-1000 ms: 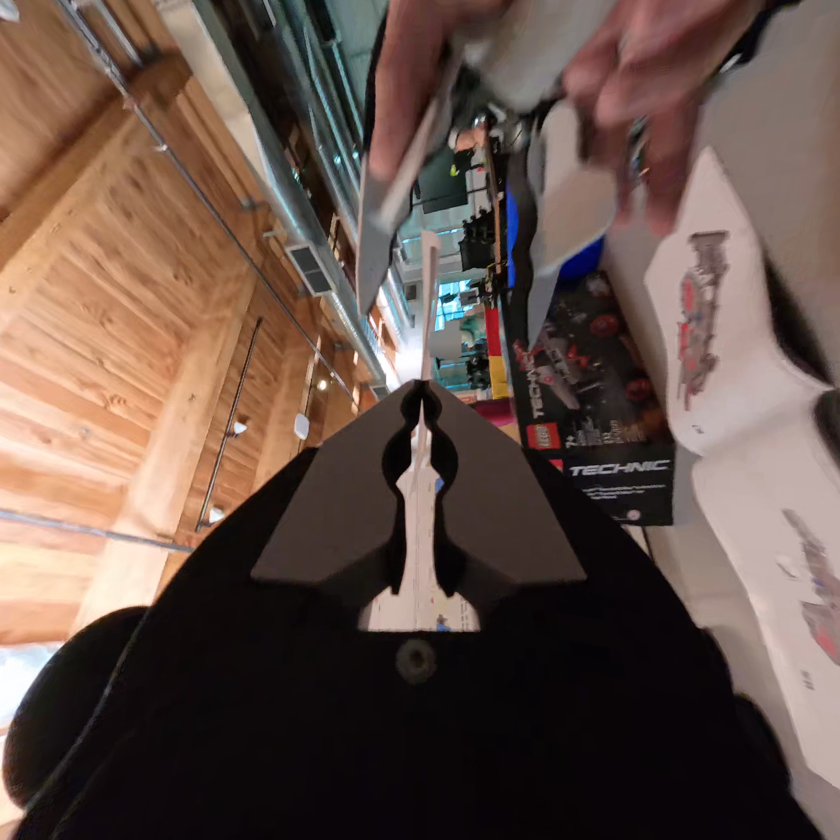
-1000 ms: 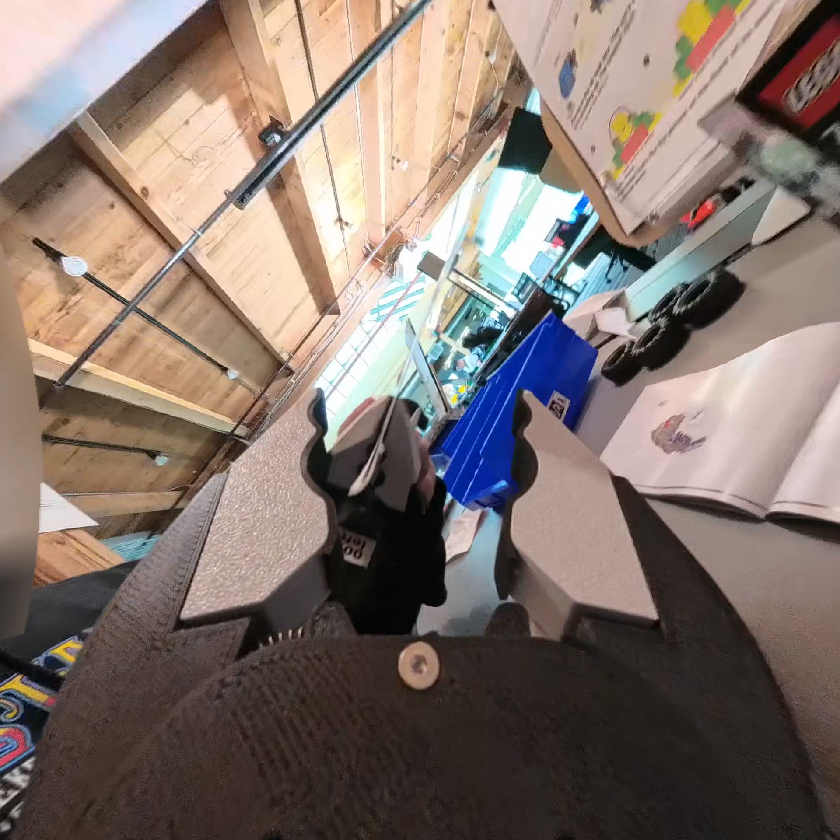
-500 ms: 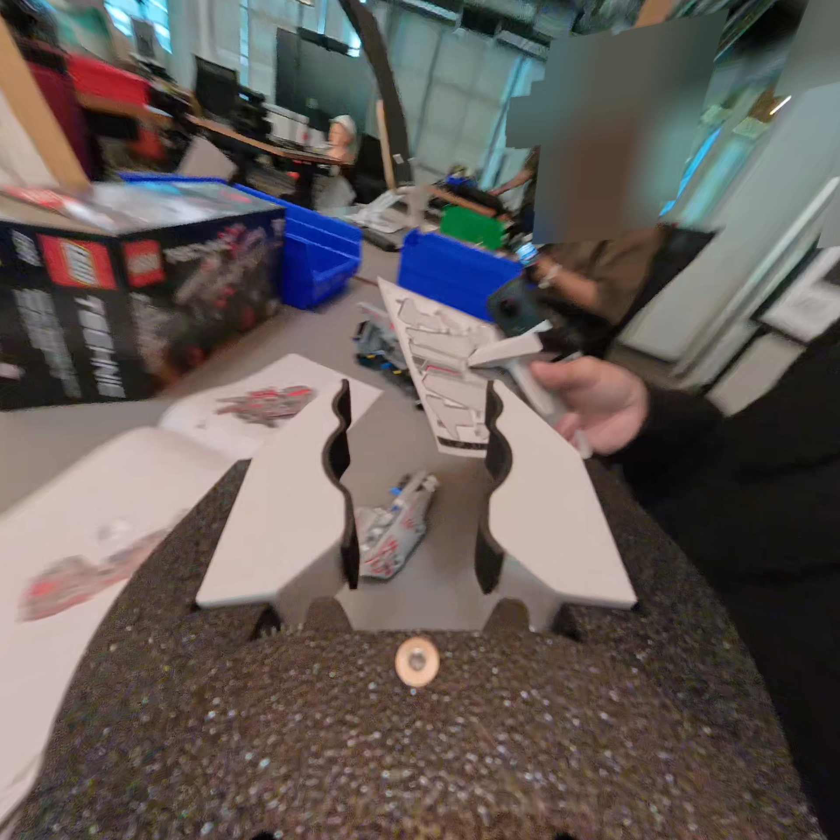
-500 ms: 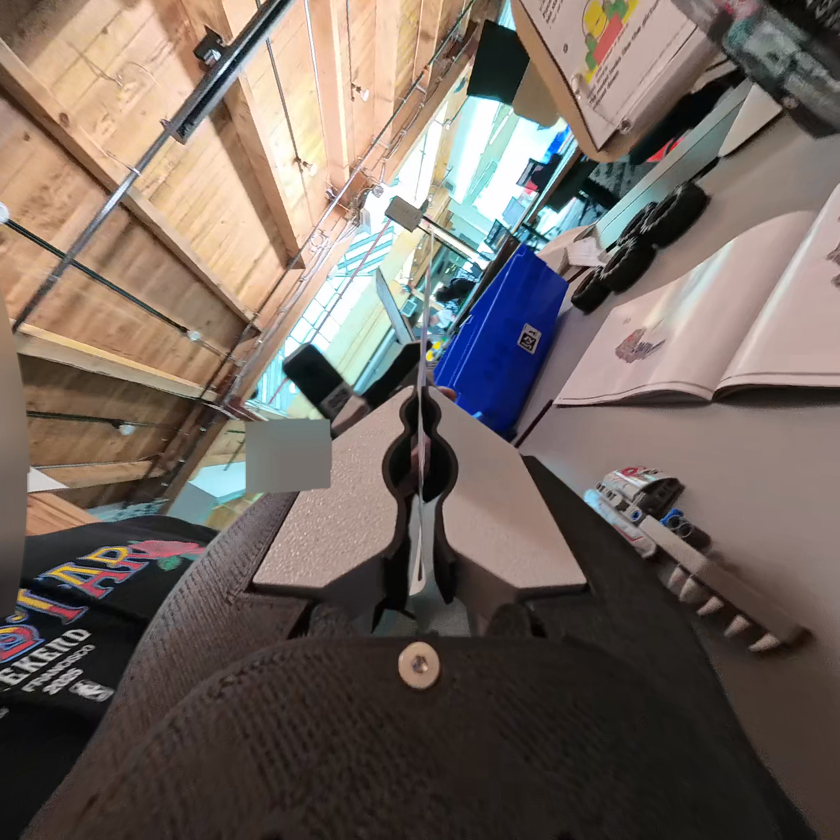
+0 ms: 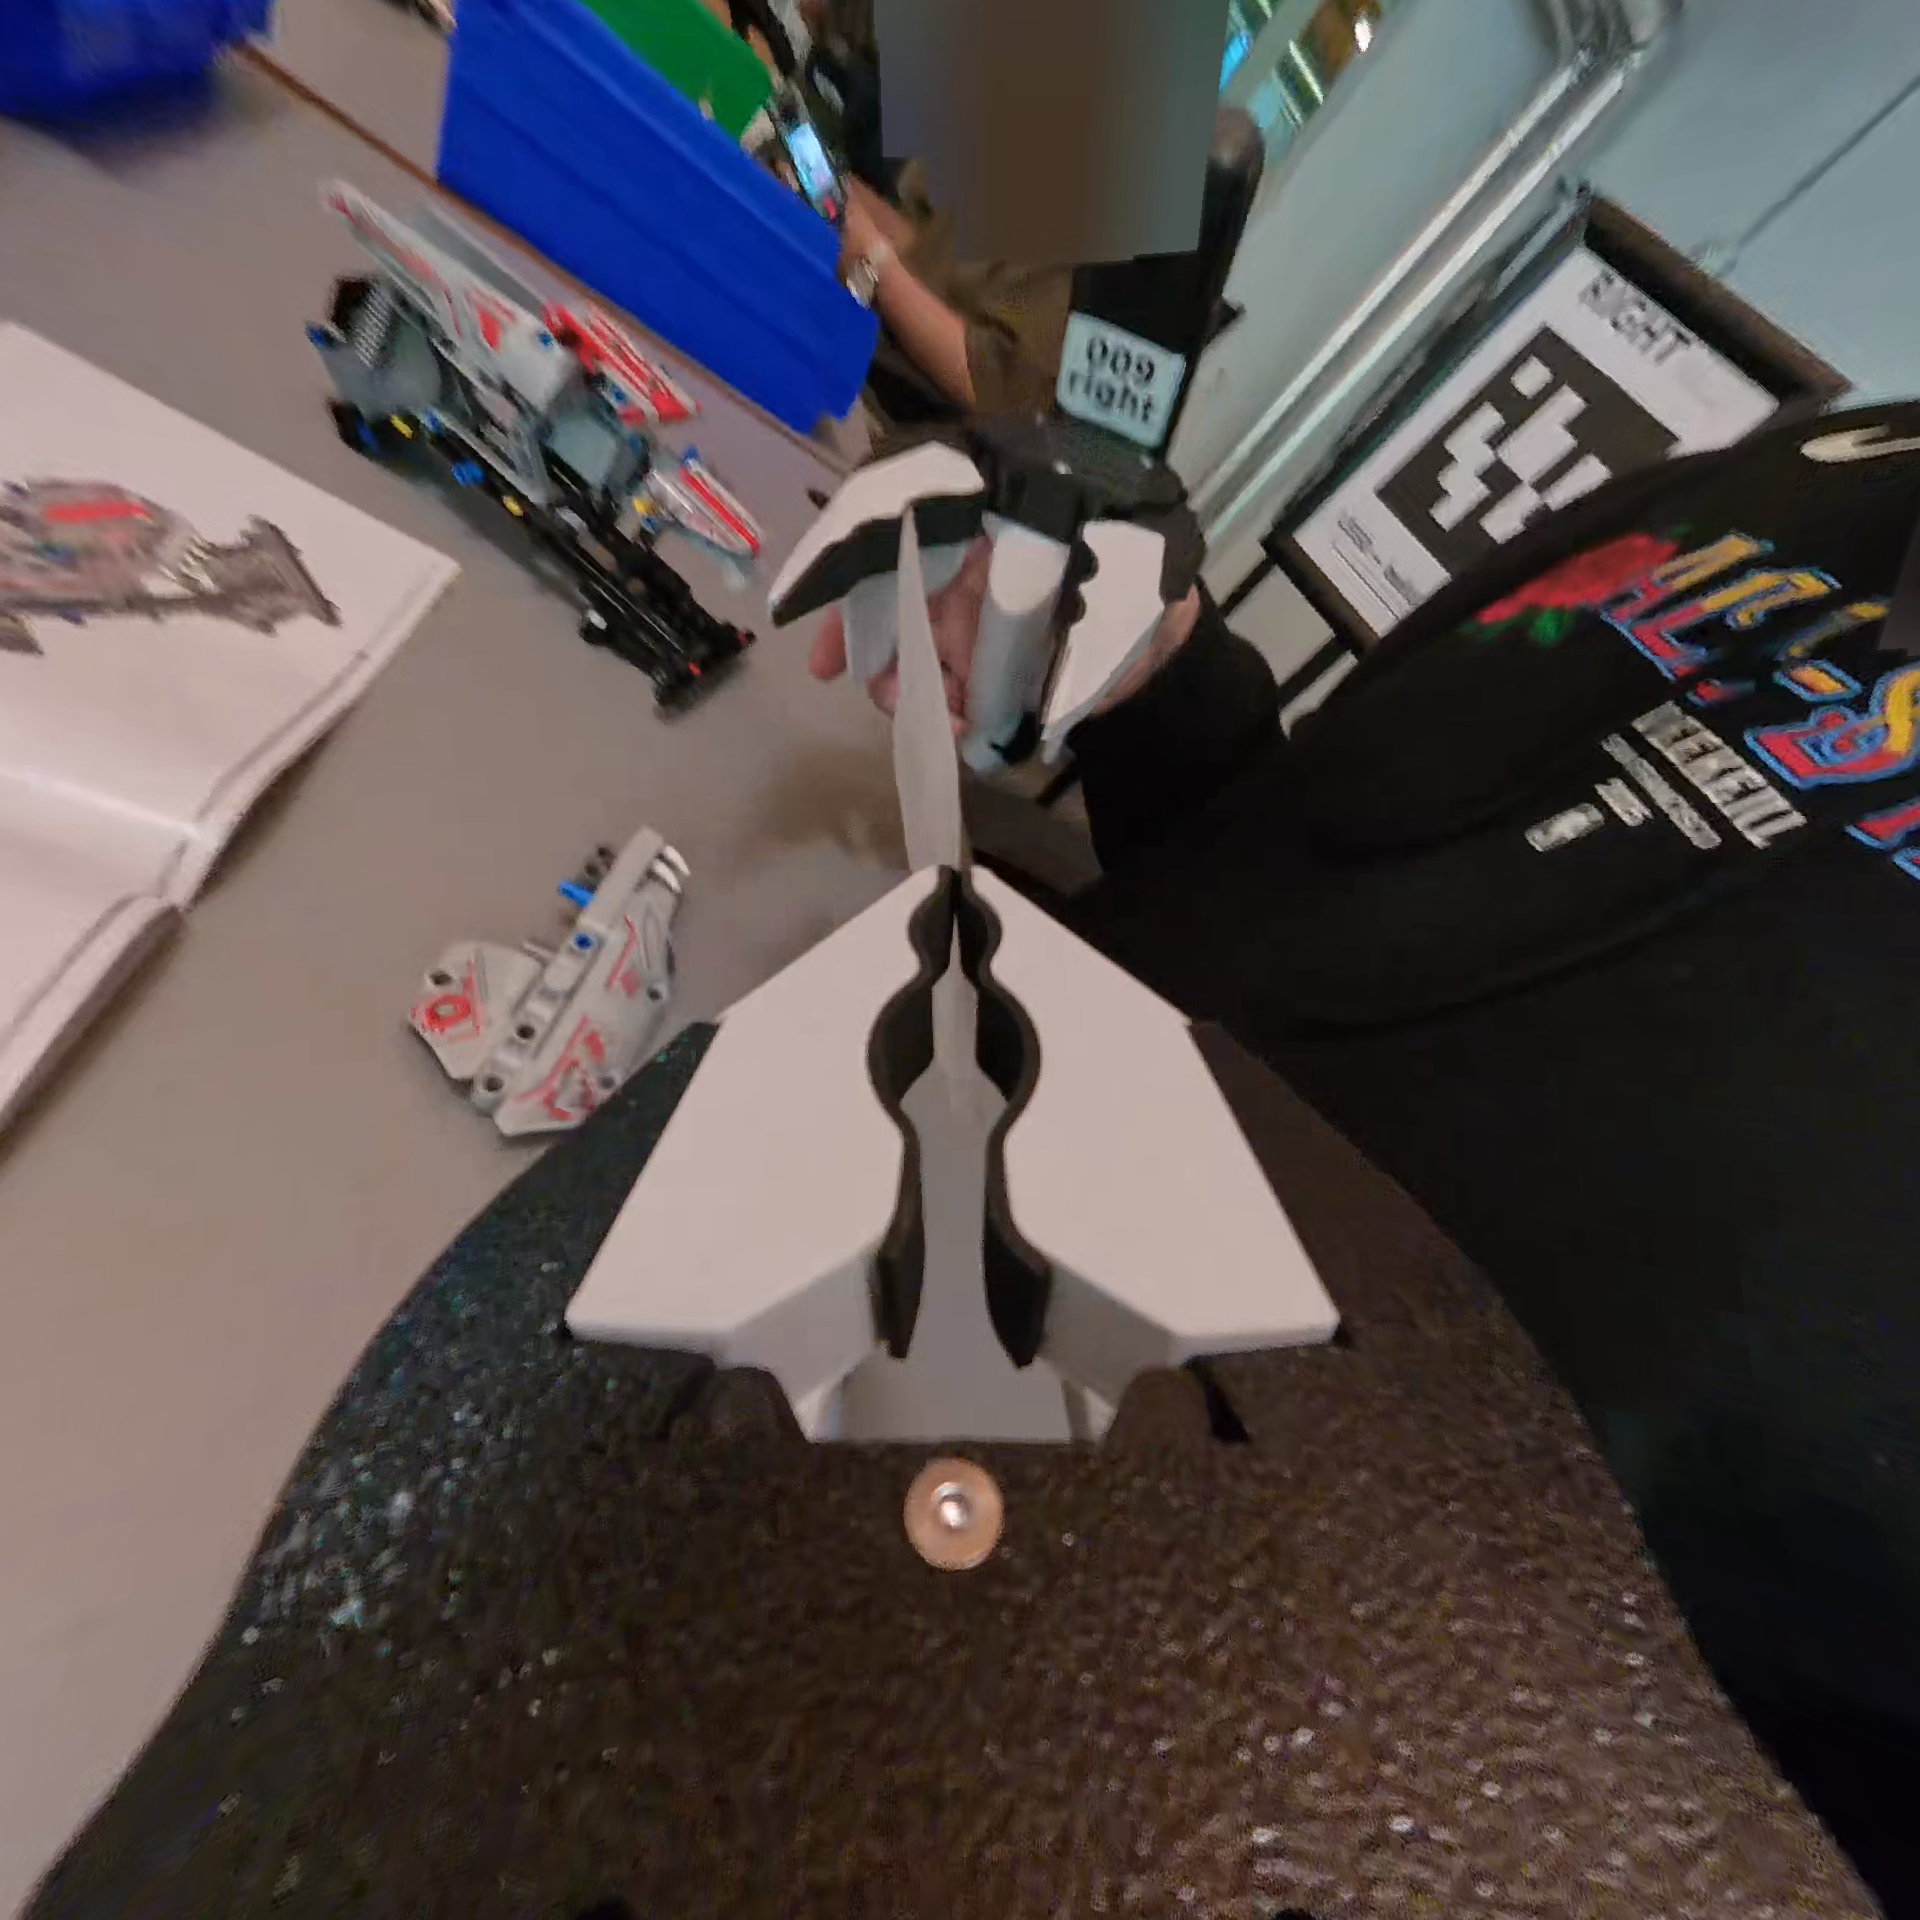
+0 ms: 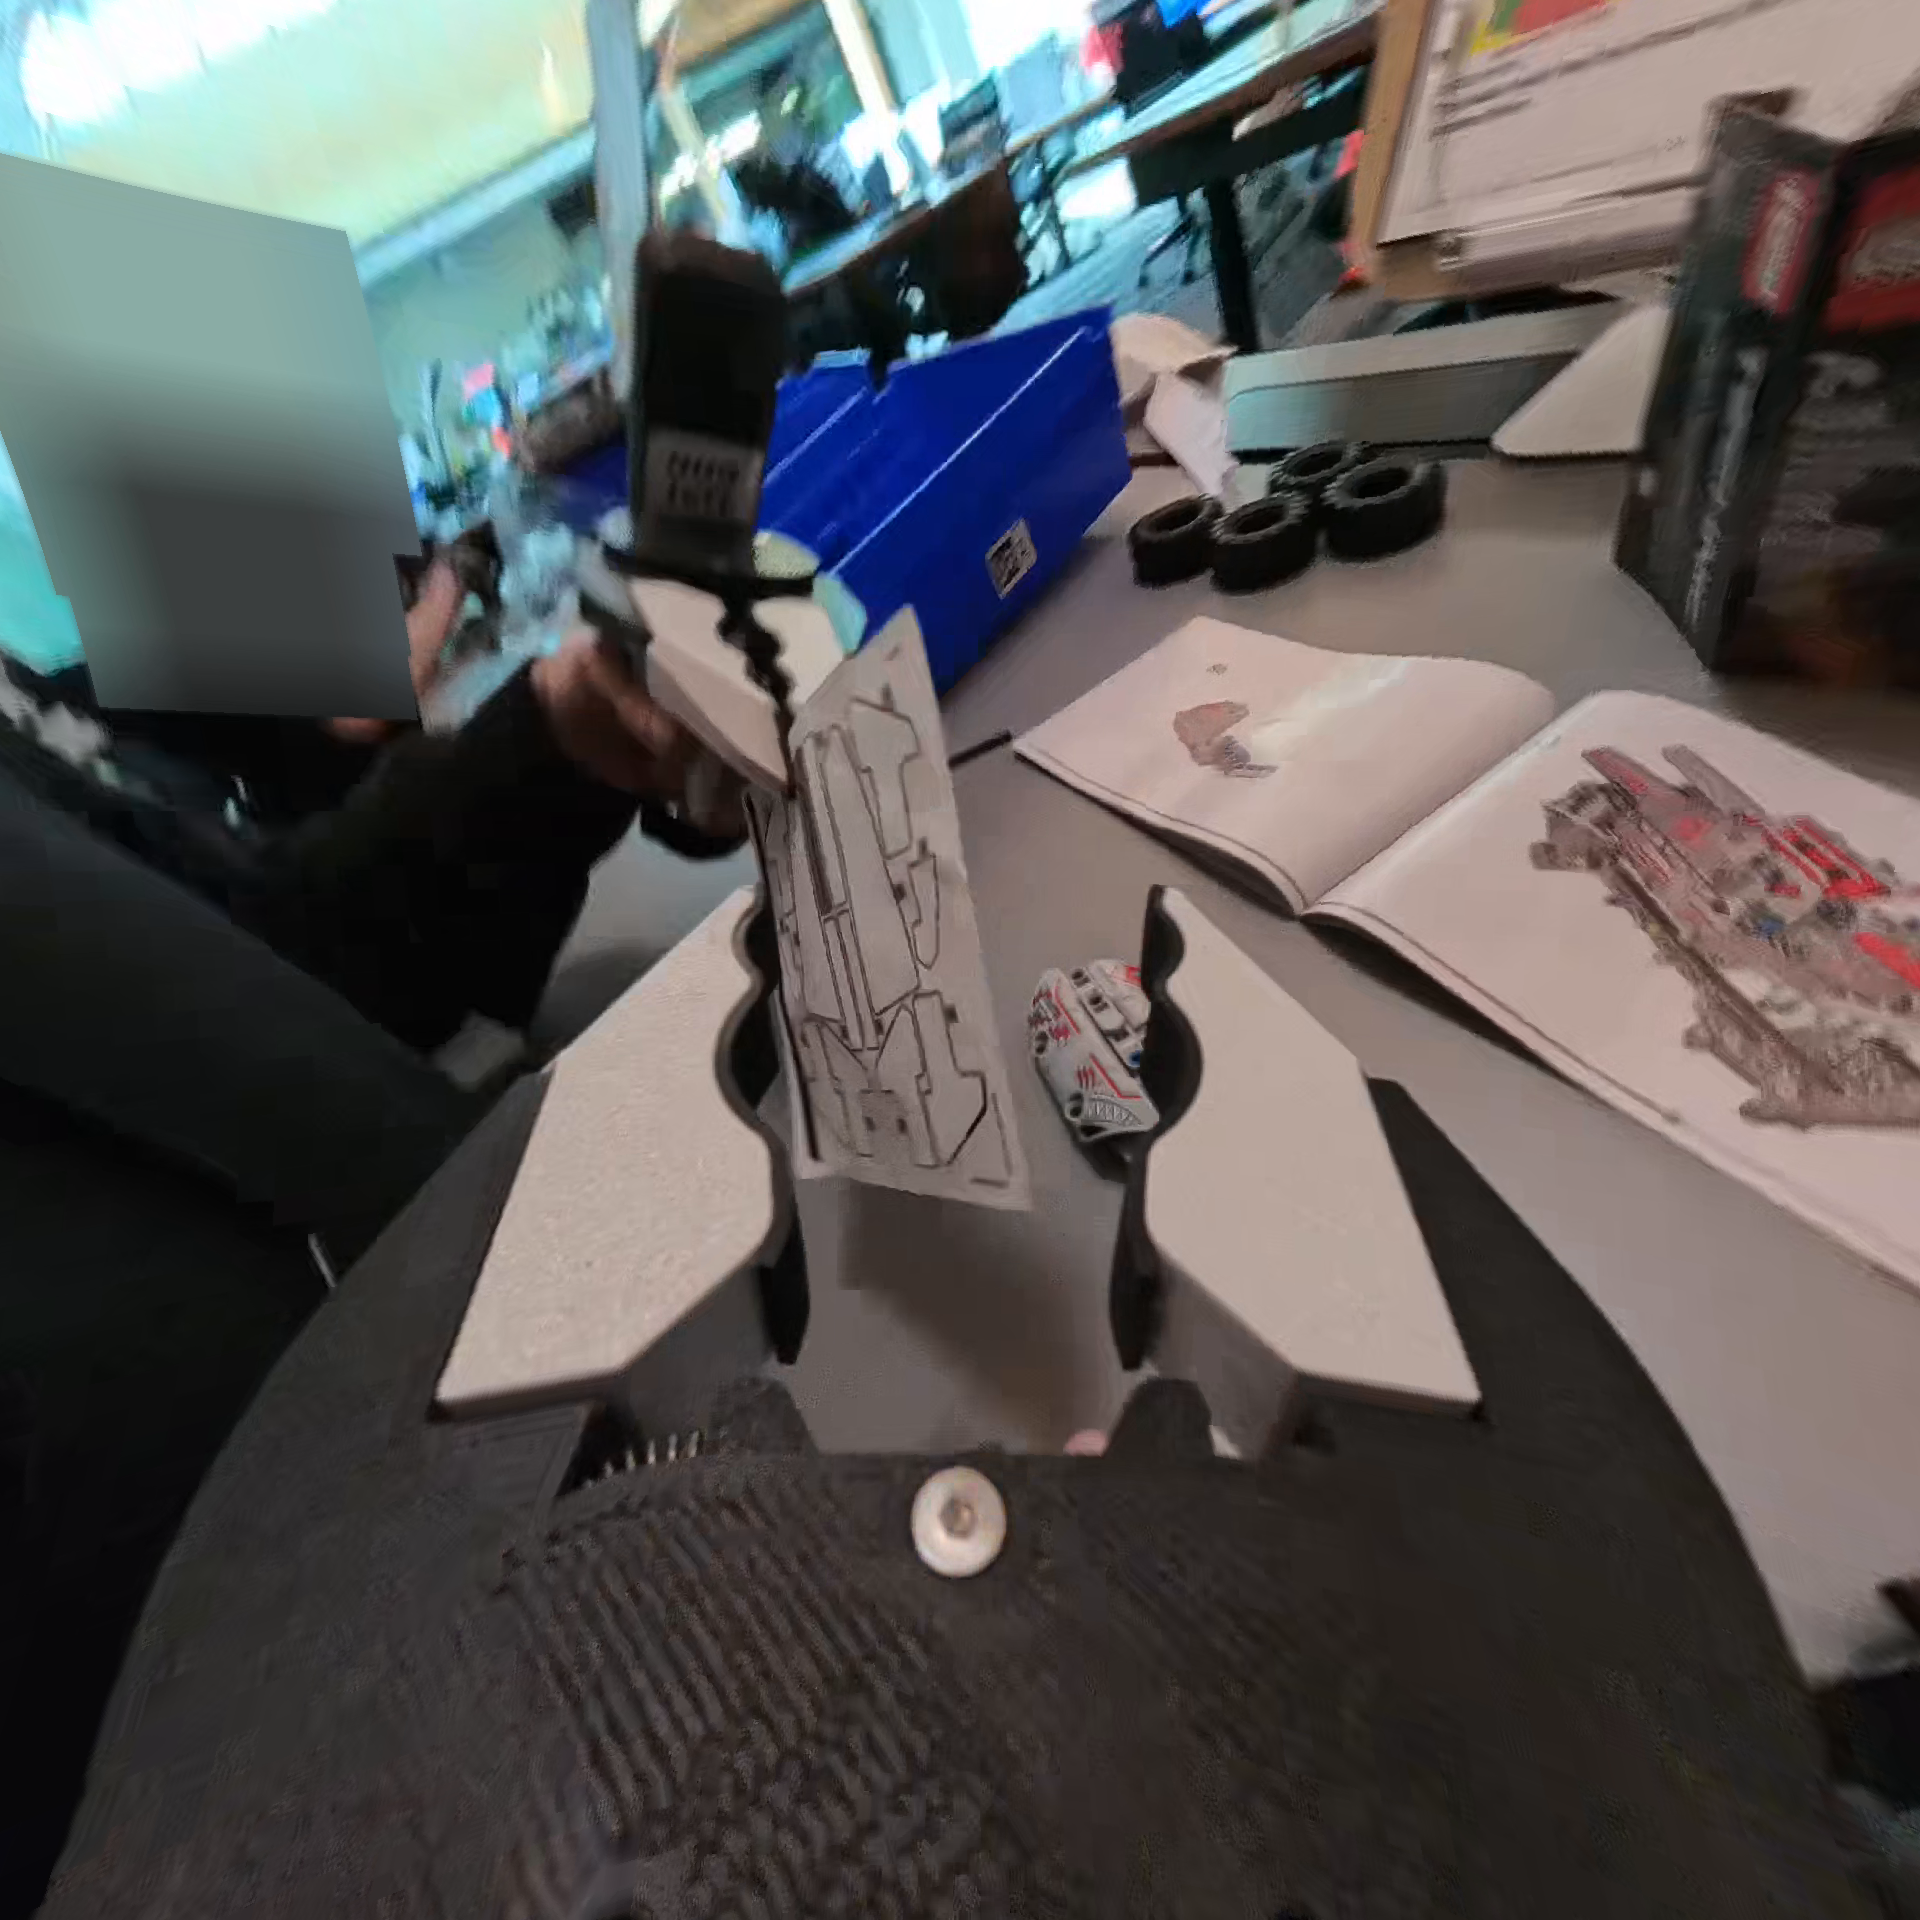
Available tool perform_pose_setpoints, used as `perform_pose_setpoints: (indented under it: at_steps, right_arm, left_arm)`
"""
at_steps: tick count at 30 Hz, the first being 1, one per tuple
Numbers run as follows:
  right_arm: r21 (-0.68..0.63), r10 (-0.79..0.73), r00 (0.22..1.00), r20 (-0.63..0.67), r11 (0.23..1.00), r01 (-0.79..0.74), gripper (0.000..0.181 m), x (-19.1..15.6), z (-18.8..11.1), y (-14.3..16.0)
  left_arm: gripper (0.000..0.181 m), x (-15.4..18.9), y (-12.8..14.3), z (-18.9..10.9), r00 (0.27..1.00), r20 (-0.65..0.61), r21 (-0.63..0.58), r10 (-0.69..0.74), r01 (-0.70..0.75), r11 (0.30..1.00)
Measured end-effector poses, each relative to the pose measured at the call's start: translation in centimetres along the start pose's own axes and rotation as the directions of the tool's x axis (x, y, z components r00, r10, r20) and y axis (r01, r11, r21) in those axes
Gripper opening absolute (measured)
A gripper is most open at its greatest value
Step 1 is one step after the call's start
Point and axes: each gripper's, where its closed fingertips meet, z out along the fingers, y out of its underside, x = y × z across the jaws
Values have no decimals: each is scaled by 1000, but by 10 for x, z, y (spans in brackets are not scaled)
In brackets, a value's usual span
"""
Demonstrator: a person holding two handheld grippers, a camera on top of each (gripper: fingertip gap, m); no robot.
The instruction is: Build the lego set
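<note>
My left gripper (image 5: 948, 883) is shut on a thin sticker sheet (image 5: 925, 748), seen edge-on in the left wrist view. In the right wrist view the left gripper (image 6: 774, 753) pinches the top edge of the sheet (image 6: 894, 935), which hangs between my right gripper's (image 6: 956, 925) open fingers without being pinched. The right gripper also shows farther off in the left wrist view (image 5: 997, 561), held by a hand. A small grey Lego piece with red stickers (image 5: 551, 1018) lies on the grey table (image 5: 260, 1195); it also shows in the right wrist view (image 6: 1091, 1049).
A partly built grey, red and black model (image 5: 520, 436) stands near blue bins (image 5: 644, 187). An open instruction booklet (image 6: 1455, 831) lies on the right. Several black tyres (image 6: 1288, 509) and the set's dark box (image 6: 1787, 416) are behind it. A person sits at the table's edge. The gap from one gripper's tips to the other's is roughly 8 cm.
Half a second ago the right gripper was shut on the sticker sheet and the left was open. Now the left holds it and the right is open. Both views have swung.
</note>
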Motion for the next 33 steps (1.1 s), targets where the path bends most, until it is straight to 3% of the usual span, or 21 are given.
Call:
perform_pose_setpoints:
  at_steps: [4, 8, 11, 14, 17, 19, 22, 24, 27, 29, 31, 33]
  right_arm:
    - [-148, -80, 983, 165, 983, 105, 61, -28, 21, 23]
    - [-217, -74, 935, 346, 964, 156, 22, -57, 31, 44]
    - [-271, -87, 923, 375, 942, 198, 1, -60, 29, 60]
    - [-213, -105, 921, 375, 957, 196, 0, -62, 29, 58]
    - [-167, -58, 932, 358, 978, 125, 11, -61, 31, 50]
    - [-167, -39, 933, 357, 980, 105, 0, -59, 32, 50]
    - [-176, -1, 927, 375, 982, 73, 0, -60, 32, 52]
    - [-167, 68, 934, 351, 986, -9, 0, -54, 33, 49]
    - [-108, 239, 910, 340, 971, -215, 0, -43, 32, 36]
    - [-66, 320, 888, 331, 946, -316, 0, -34, 30, 29]
    - [-46, 351, 892, 284, 935, -353, 0, -25, 30, 29]
    - [-52, 371, 894, 250, 928, -370, 0, -21, 31, 31]
  left_arm:
    - [0, 16, 10, 7, 994, -107, -90, -37, 27, 996]
    - [0, 14, 9, 10, 995, -97, -95, -38, 29, 995]
    - [0, 7, 4, 7, 996, -69, -59, -56, 52, 997]
    - [0, 3, 3, 7, 994, -74, -43, -78, 75, 996]
    - [0, 1, 4, 8, 990, -90, -51, -106, 101, 994]
    - [0, 0, 4, 10, 988, -99, -54, -122, 117, 992]
    - [0, -9, 5, 12, 994, -53, -63, -101, 97, 993]
    - [8, -16, -5, 9, 997, -1, -5, -82, 82, 997]
    - [16, -26, -33, -8, 988, 146, 149, 52, -74, 986]
    - [19, -27, -53, -24, 935, 303, 205, 185, -253, 945]
    - [17, -14, -66, -35, 820, 440, 159, 366, -473, 867]
    - [15, 3, -74, -34, 657, 531, 50, 536, -655, 754]
